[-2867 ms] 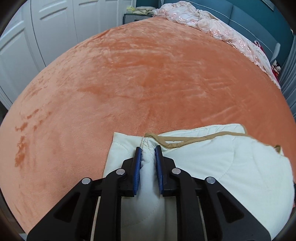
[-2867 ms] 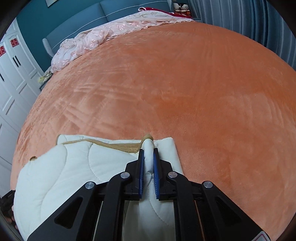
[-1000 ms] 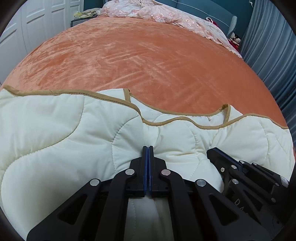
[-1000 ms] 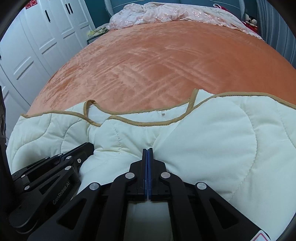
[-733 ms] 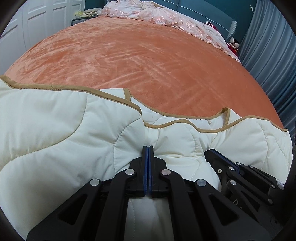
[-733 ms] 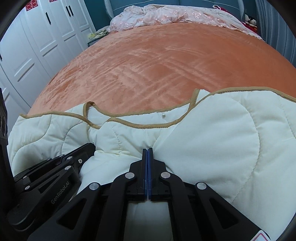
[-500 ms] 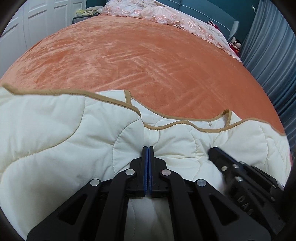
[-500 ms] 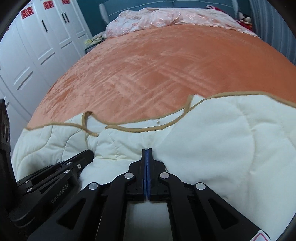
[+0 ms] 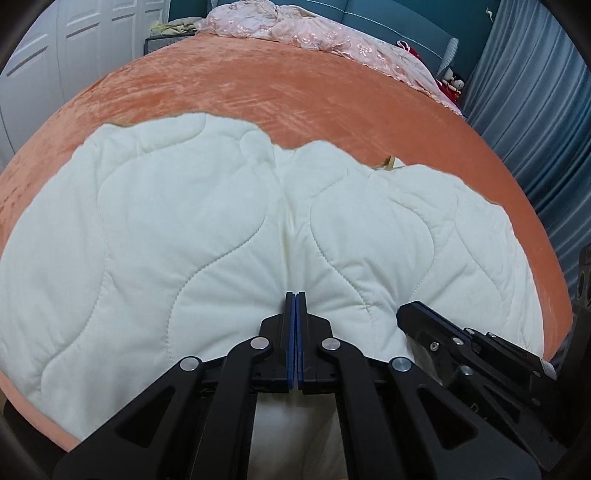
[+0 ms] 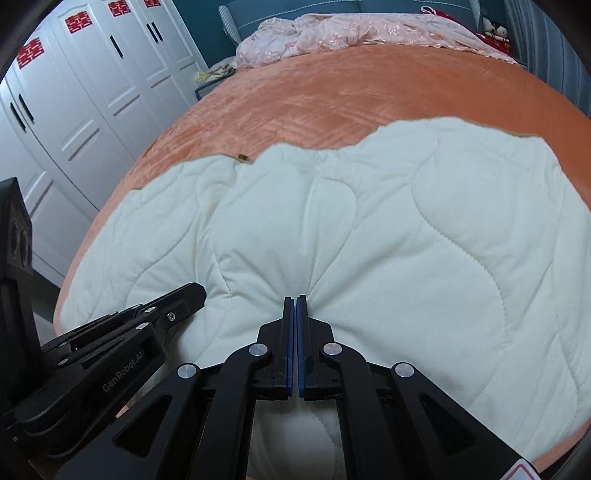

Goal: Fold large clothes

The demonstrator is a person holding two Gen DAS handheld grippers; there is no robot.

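Note:
A cream quilted garment [image 9: 192,221] with tan trim lies spread on the orange bed cover [image 9: 258,85]; it also shows in the right wrist view [image 10: 424,240]. My left gripper [image 9: 295,295] is shut, pinching the garment's near edge. My right gripper [image 10: 295,298] is shut on the near edge too. The two grippers are side by side: the right one shows in the left wrist view [image 9: 417,312], the left one in the right wrist view [image 10: 192,291]. A bit of tan trim [image 10: 244,158] peeks out at the far edge.
A pink embroidered blanket [image 9: 314,33] lies heaped at the far end of the bed, against a teal headboard [image 9: 399,18]. White wardrobe doors [image 10: 74,110] stand on the left. Blue-grey curtains [image 9: 535,110] hang on the right. The bed's near edge [image 9: 33,413] is close below.
Both grippers have pulled the garment's top layer toward the near edge. The tan-trimmed edges and neckline seen before are now covered by plain quilted fabric. Both grippers stay shut.

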